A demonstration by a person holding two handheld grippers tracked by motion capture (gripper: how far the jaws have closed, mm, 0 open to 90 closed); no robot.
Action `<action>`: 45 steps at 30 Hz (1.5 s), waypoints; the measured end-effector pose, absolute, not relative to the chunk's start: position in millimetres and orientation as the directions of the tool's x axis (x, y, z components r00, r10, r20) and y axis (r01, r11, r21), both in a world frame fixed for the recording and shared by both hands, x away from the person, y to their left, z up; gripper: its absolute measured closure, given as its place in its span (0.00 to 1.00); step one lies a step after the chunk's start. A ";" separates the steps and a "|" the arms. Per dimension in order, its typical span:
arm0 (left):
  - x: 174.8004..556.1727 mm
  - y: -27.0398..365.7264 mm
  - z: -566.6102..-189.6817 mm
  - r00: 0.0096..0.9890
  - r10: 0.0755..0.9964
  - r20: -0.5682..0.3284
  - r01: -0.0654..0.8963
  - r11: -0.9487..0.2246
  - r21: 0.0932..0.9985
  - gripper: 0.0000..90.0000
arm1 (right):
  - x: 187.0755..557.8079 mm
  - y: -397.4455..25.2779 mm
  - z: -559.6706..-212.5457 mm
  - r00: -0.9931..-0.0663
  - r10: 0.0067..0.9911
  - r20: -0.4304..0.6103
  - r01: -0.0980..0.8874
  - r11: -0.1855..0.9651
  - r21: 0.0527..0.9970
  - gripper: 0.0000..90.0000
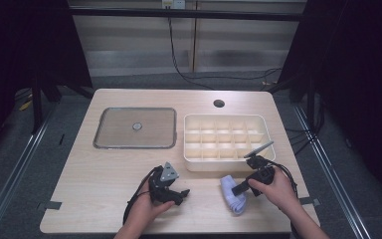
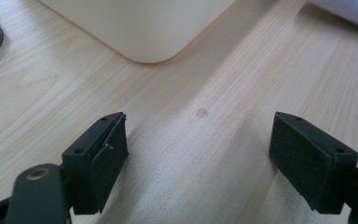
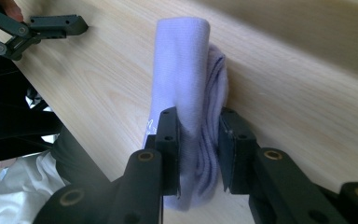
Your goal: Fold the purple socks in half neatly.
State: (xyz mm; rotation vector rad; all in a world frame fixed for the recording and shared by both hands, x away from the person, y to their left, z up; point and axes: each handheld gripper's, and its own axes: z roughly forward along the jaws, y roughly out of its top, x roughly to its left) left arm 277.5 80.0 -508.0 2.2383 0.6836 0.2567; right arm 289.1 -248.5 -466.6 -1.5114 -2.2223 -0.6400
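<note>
Right gripper (image 3: 198,154): jaws closed on a folded white sock (image 3: 186,88), pinching it from both sides; the folded edge stands up between the jaws. In the high view this gripper (image 1: 239,189) sits at the near right of the desk, held in the person's right hand (image 1: 273,188).
Sock position: lying on the desk (image 1: 114,169) near its front edge, just in front of the organiser's near wall; seen in the high view as a pale folded bundle (image 1: 233,195) under the right gripper's tip.
Left gripper (image 2: 198,154): jaws wide apart, nothing between them, bare wood below. In the high view it (image 1: 183,194) rests low over the desk, left of the sock and apart from it, held in the left hand (image 1: 146,209).
Organiser: cream plastic divided box (image 1: 224,164) with many small compartments, right of centre; contents cannot be told. Its rounded near corner (image 2: 154,46) appears ahead of the left gripper.
Tray: shallow square metal-rimmed tray (image 1: 134,145) with a small round piece at its middle, left of the organiser and apart from it.
Desk far edge: a round cable hole (image 1: 219,103) behind the organiser.
</note>
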 end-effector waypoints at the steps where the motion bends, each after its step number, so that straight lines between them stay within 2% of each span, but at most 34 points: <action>1: 277.5 80.0 -508.1 0.836 0.548 -0.029 0.394 -0.562 0.728 0.21 | 289.5 -250.1 -464.9 -0.355 0.763 0.540 0.934 0.321 0.161 0.80; 45: 277.6 80.0 -508.1 0.836 0.549 -0.030 0.394 -0.561 0.728 0.21 | 297.7 -285.2 -401.9 -0.387 0.777 0.497 0.922 0.339 0.188 0.80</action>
